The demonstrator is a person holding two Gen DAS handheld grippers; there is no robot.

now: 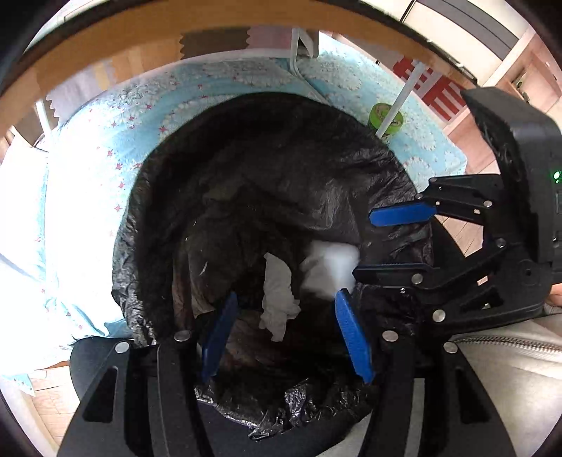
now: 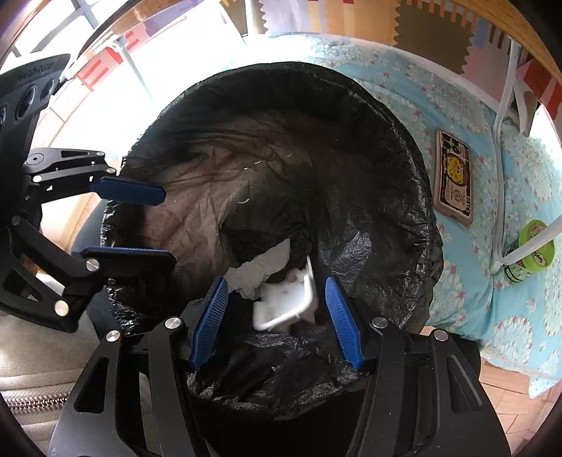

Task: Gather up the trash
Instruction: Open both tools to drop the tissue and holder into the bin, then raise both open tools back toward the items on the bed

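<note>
Bin (image 1: 224, 182) lined with a black trash bag (image 2: 379, 225), seen from above by both wrist cameras, standing on wooden floor just beside a pale blue patterned blanket (image 1: 105, 147).

Left claw (image 1: 286, 337) poised over the bin mouth, blue fingers (image 1: 219, 334) spread apart, nothing between them. Below, deep in the bag: a crumpled white tissue (image 1: 279, 298) and, just beside it, a white blurred object (image 1: 332, 267).

Right claw (image 2: 275, 323) likewise above the opening, blue pads (image 2: 342, 323) apart and gripping nothing. Framed between them, lower down inside the bag: a white tray-like container (image 2: 284, 302), tilted and blurred, touching crumpled white paper (image 2: 260, 270). Cannot tell whether the container rests on the bottom or hangs in mid-air.

Each claw visible in the other's view: right claw entering from the right edge of the left view (image 1: 393, 242), left claw from the left edge of the right view (image 2: 151, 225), both with fingers parted above the bag rim.

On the blanket, well apart from the bin: a green round tub (image 2: 530, 251) beside a thin white metal leg (image 2: 500, 158), and a flat brown-edged card or case with a yellow face print (image 2: 455, 177). Wooden edge (image 1: 210, 24) arching across the top, colourful puzzle mat tiles (image 2: 432, 38) beyond.
</note>
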